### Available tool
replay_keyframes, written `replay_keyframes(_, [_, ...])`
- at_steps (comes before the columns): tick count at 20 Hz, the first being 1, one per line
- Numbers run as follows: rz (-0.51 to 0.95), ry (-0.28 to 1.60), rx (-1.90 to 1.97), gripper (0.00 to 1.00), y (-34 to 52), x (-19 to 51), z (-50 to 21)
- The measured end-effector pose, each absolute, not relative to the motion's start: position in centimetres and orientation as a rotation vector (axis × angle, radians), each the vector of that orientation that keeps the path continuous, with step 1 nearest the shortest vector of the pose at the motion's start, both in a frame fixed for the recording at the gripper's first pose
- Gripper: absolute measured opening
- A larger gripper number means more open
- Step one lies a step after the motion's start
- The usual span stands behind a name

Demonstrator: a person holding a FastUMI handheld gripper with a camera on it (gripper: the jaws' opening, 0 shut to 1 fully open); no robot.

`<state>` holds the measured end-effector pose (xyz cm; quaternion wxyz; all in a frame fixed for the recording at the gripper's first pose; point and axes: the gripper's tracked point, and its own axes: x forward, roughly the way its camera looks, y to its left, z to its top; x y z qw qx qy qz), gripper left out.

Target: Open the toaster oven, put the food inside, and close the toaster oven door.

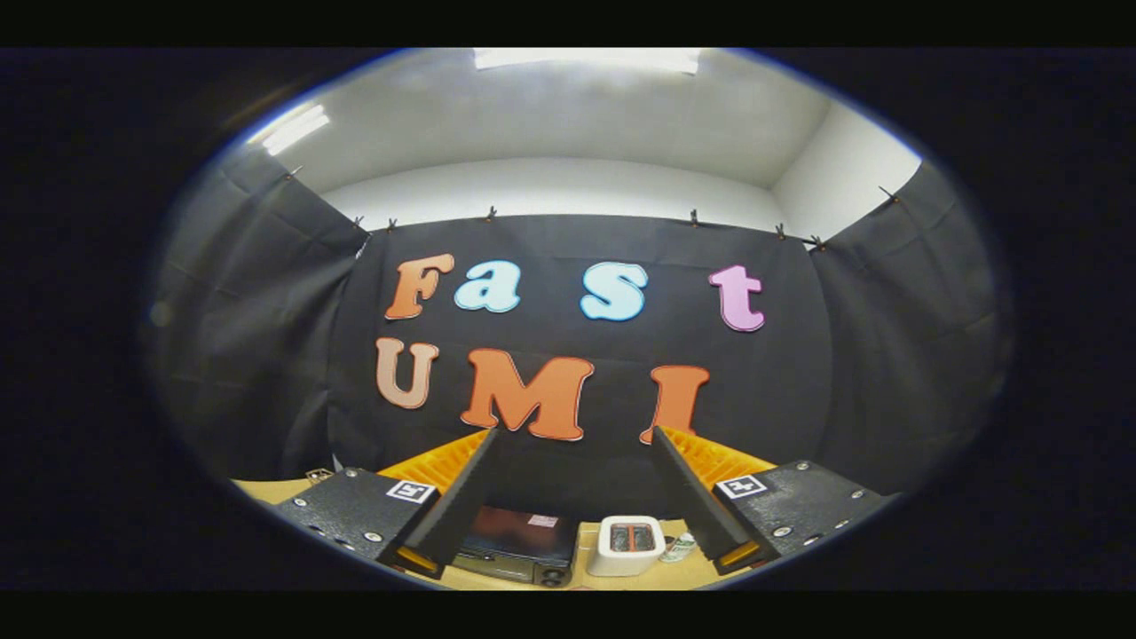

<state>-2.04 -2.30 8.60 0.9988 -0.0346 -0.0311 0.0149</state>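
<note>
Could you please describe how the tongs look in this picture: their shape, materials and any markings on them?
The tongs have two long, flat fingers that taper forward, each with a ribbed plate along its outer side. Behind each finger sits a dark, speckled block fastened with small silver screws. Each block carries a square black-and-white marker tag. No cables can be seen.
</note>
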Motion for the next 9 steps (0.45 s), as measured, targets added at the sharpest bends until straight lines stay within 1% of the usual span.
replay_keyframes(9, [0.023, -0.092, -0.051, 0.99, -3.0, -2.08, 9.47])
